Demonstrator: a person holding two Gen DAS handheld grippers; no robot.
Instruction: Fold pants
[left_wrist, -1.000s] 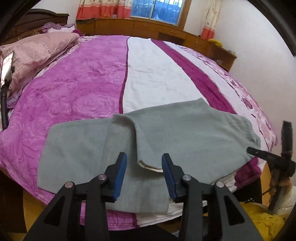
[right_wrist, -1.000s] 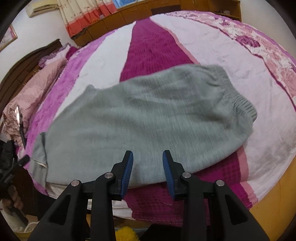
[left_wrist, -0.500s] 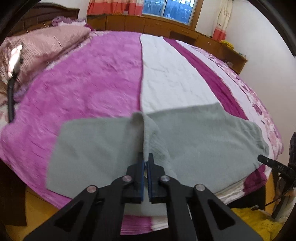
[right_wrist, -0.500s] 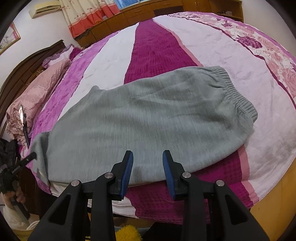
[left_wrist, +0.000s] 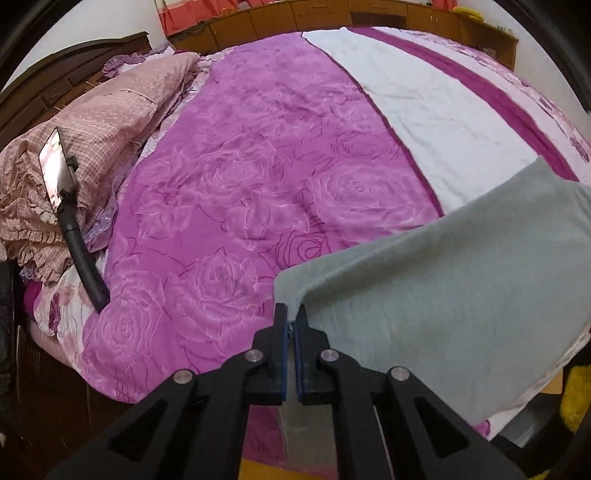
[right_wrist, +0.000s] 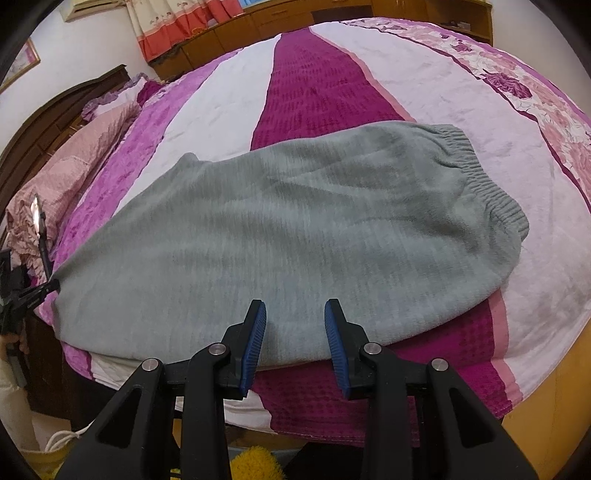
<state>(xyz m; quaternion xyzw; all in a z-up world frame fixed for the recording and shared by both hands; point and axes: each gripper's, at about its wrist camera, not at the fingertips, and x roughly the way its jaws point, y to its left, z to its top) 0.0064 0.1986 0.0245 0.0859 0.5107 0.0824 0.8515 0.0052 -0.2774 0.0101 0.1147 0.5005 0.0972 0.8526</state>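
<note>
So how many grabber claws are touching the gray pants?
1. The left gripper pinches the gray pants at their leg end; the right gripper hangs open above them.

**Fabrics and finishes on this bed setup**

The pants (right_wrist: 288, 229) look like soft grey fleece, matt and a bit fuzzy, with a ribbed elastic waistband (right_wrist: 480, 177). The bedspread (left_wrist: 258, 166) is plush velvety cloth: the rose-embossed magenta part has a slight sheen, while the dark stripe (right_wrist: 317, 96) has a waffle texture. The pillow (left_wrist: 122, 107) is thin checked cotton, crinkly. The left gripper (left_wrist: 291, 317) and right gripper (right_wrist: 295, 317) are matt black plastic with ridged blue rubbery pads and shiny metal rivets. The headboard (left_wrist: 74, 74) is dark varnished wood.
</note>
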